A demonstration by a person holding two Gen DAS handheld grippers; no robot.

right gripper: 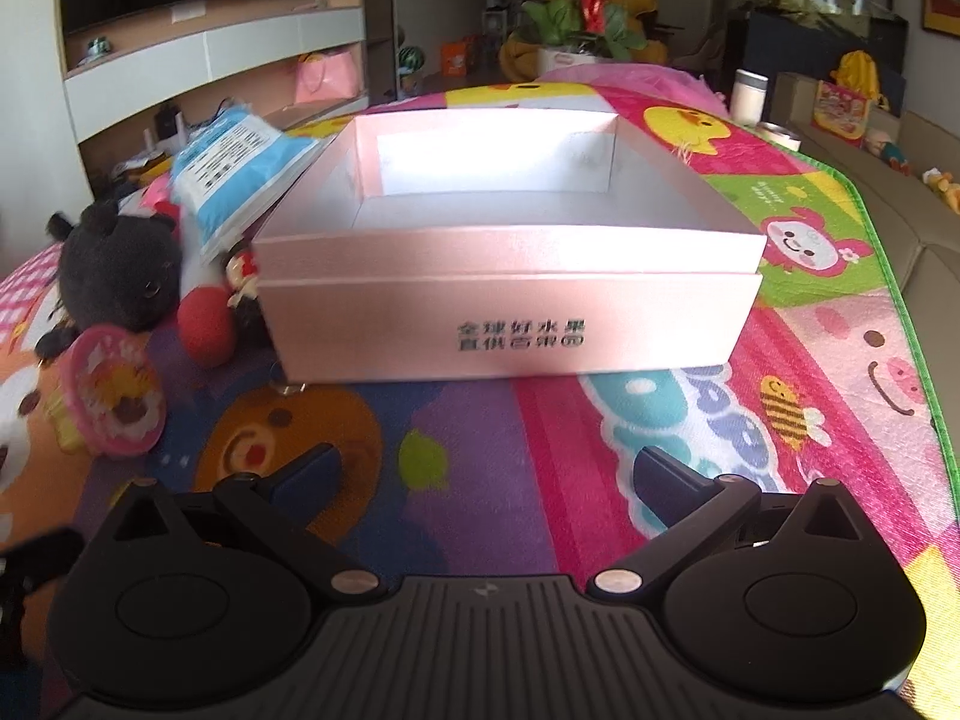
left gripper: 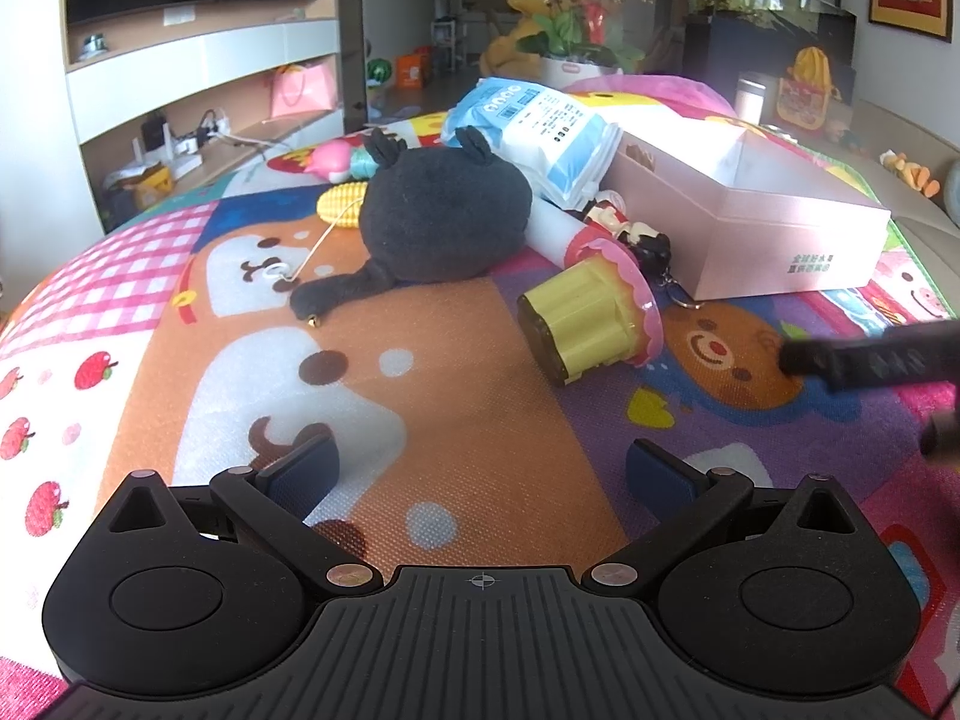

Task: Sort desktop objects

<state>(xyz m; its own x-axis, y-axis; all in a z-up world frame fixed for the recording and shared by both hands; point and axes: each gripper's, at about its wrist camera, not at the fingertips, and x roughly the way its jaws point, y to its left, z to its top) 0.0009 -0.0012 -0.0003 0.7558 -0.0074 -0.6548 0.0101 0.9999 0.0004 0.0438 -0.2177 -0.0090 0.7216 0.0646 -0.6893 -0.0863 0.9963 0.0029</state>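
Two hand-held grippers over a cartoon-printed play mat, nothing yet sorted. My left gripper hangs low above the mat with its blue-padded fingers spread wide and nothing between them; my right gripper is likewise fully spread and empty, squared up to the open pink cardboard box, which sits straight ahead of it and looks bare inside.

The nearest loose thing to my left gripper is the toy cupcake with a yellow ribbed base and pink frilled rim, tipped on its side ahead and a little to the right. Its long axis runs slantwise, dark underside towards me and to the left, frilled top pointing away to the right, towards the box. From the right wrist view the same cupcake lies far off to the left, so I judge the left hand the better placed for it. A grip across the ribbed base would call for my fingers to be turned square to that slant.

Behind it, the round black plush toy with small ears lies beside a yellow toy corn cob, with a small figurine keychain touching the box wall and a blue-and-white plastic packet leaning by the box's far corner.
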